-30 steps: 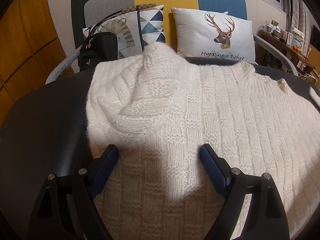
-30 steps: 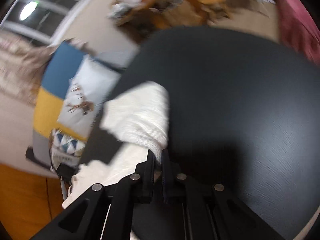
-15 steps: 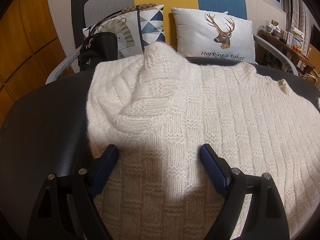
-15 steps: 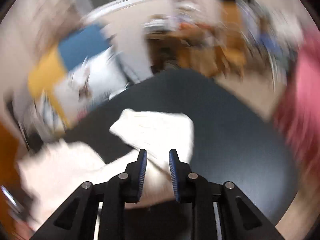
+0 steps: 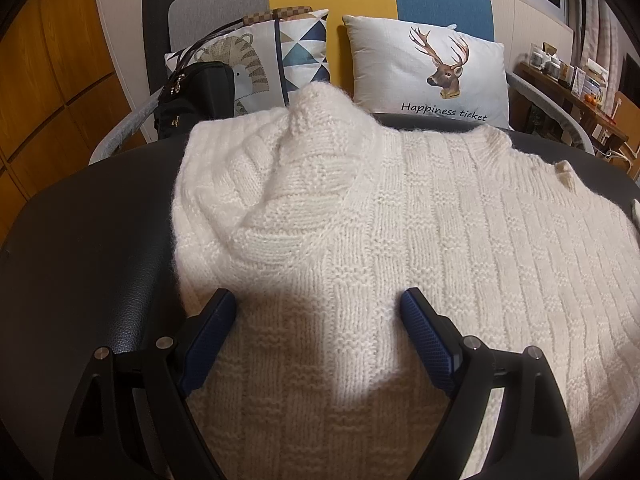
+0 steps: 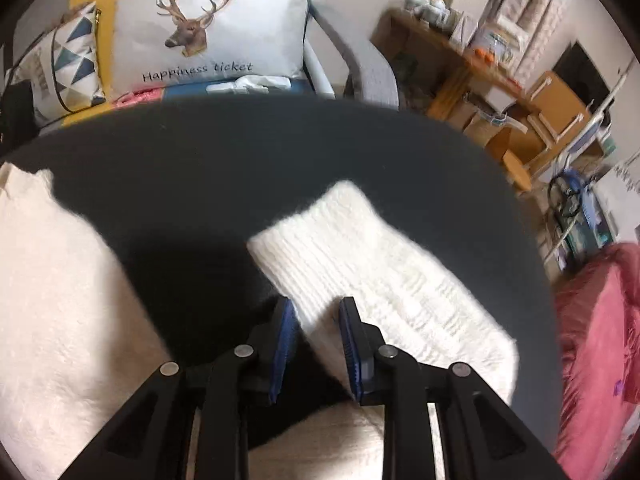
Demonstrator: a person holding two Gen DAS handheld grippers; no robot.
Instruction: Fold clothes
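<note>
A cream knitted sweater (image 5: 400, 220) lies spread on the dark round table (image 5: 100, 240), its high collar pointing toward the sofa. My left gripper (image 5: 318, 304) is open wide just above the sweater's body, with nothing pinched between its blue pads. In the right wrist view one sleeve (image 6: 380, 264) lies flat on the table (image 6: 240, 160), apart from the body (image 6: 52, 300). My right gripper (image 6: 316, 312) is at the sleeve's near edge with its jaws a little apart. The knit edge sits between the pads, which do not press on it.
A sofa stands behind the table with a deer cushion (image 5: 432, 76), a patterned cushion (image 5: 296, 56) and a black bag (image 5: 196, 92). A pink cloth (image 6: 600, 340) lies off the table's right side. Cluttered wooden shelves (image 6: 460, 48) stand at the far right.
My right gripper swung across and rolled upright, and its jaws went from shut on the sleeve to slightly parted. The sleeve now lies flat on the table. The left gripper kept still.
</note>
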